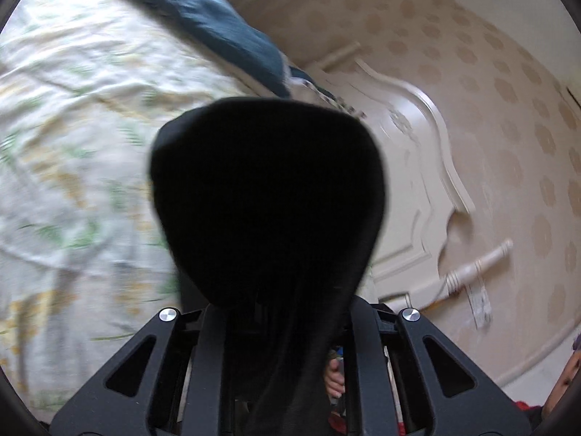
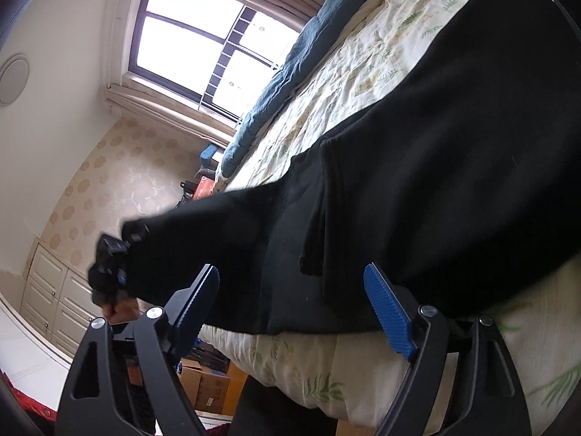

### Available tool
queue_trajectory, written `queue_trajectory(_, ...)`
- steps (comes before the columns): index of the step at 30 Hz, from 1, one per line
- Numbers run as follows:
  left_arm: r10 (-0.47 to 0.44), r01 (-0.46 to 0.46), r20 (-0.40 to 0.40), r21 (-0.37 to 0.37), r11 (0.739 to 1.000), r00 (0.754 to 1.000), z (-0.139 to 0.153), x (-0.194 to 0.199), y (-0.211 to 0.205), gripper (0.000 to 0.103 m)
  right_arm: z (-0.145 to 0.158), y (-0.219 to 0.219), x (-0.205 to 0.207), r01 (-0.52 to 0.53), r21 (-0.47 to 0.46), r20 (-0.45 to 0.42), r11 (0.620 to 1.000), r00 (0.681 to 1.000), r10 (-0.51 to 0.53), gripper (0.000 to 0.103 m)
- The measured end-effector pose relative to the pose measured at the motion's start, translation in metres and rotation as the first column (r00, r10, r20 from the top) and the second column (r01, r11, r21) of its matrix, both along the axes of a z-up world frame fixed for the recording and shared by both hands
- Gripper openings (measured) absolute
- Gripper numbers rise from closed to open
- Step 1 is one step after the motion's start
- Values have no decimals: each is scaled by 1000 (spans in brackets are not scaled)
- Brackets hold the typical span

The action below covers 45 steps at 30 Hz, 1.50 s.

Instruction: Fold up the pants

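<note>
pants pinched in left claw, right claw wide, empty

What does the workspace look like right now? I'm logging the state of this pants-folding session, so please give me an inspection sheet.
Surface: bed with a leaf-print sheet, rumpled.
Job's things: black pants spread across the bed, one end lifted off the near edge.
Clutter: blue bolster along the bed's far side; cardboard boxes on the floor.
Grippers: left gripper shut on the lifted end of the pants, which blocks most of its own camera; right gripper open, blue pads either side of the pants' near edge, not pressing.
Cables: nothing seen.
Surroundings: window, patterned wallpaper, white drawers, carved headboard.
</note>
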<state>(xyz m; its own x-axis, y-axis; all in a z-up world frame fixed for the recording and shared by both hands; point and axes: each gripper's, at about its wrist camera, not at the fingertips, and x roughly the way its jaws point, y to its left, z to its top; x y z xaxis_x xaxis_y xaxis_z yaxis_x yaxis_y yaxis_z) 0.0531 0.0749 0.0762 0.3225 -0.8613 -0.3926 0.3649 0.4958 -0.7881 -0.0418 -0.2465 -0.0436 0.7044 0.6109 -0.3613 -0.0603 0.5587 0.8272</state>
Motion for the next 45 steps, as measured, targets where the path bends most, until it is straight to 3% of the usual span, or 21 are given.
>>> queue_trajectory(5, -111, 111, 13, 21, 994, 994, 11, 6, -67, 13, -1, 6, -15, -20, -63, -8, 998, 1000, 19, 81)
queue_trajectory(10, -199, 199, 0, 65, 978, 980, 10, 13, -133, 13, -11, 8, -27, -39, -55, -34, 998, 999, 37, 81)
queue_trajectory(15, -259, 243, 43, 223, 944, 965, 6, 10, -204, 14, -17, 5, -40, -34, -38, -39, 999, 999, 33, 81)
queue_trajectory(19, -262, 232, 36, 362, 903, 964, -16, 11, -250, 14, -21, -2, -45, -22, -22, -45, 1000, 999, 21, 81)
queue_trajectory(23, -227, 197, 8, 468, 861, 974, -40, 14, -280, 14, -26, -9, -54, -7, 9, -52, 1000, 999, 7, 81)
queue_trajectory(32, -199, 115, 60, 642, 758, 978, -66, 4, -324, 15, -37, -18, -70, 14, 62, -65, 998, 998, -10, 81)
queue_trajectory(39, -212, 80, 111, 683, 726, 971, -64, -11, -342, 25, -47, -24, -69, 29, 128, -73, 991, 997, -20, 81)
queue_trajectory(45, -246, 78, 142, 700, 710, 959, -65, -20, -352, 43, -50, -32, -76, 41, 166, -84, 985, 996, -27, 81)
